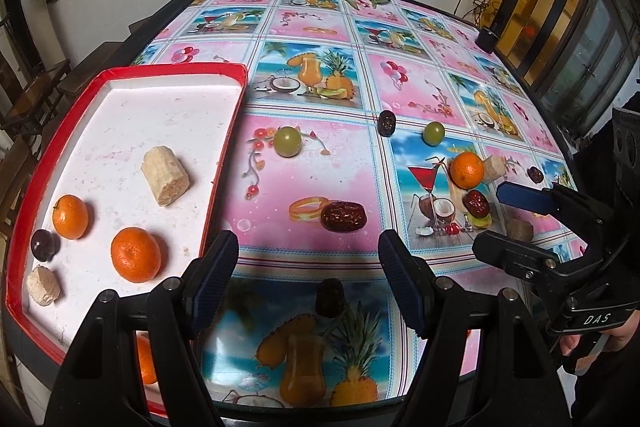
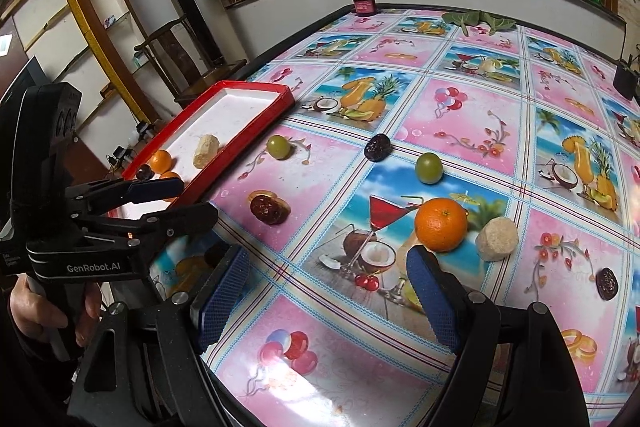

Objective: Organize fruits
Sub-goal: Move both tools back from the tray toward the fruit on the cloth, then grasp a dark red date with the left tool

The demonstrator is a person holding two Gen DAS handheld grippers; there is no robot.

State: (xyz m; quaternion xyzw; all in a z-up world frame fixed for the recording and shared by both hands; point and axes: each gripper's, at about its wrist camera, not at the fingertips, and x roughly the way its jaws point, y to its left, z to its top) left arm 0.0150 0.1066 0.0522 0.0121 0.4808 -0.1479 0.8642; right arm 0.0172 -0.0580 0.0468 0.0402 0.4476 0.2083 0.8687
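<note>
In the left wrist view, two oranges [image 1: 136, 254], sugarcane pieces and a date are seen in the red tray [image 1: 120, 73]; the left tongs [image 1: 308, 263] are spread, empty. In the right wrist view, the right tongs [image 2: 330, 281] are spread, empty; an orange [image 2: 440, 225], grapes [image 2: 429, 167] and dates remain on the tabletop [image 2: 460, 115].

both grippers, left gripper [image 1: 308, 279] and right gripper [image 2: 328, 293], gape empty.

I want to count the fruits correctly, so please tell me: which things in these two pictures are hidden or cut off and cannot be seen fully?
- Left wrist view: an orange piece in the tray, mostly behind the left gripper.
- Left wrist view: a dark fruit near the table edge, blurred in shadow.
- Left wrist view: a beige chunk, partly behind the right gripper.
- Right wrist view: tray's near half, covered by the left gripper.
</note>
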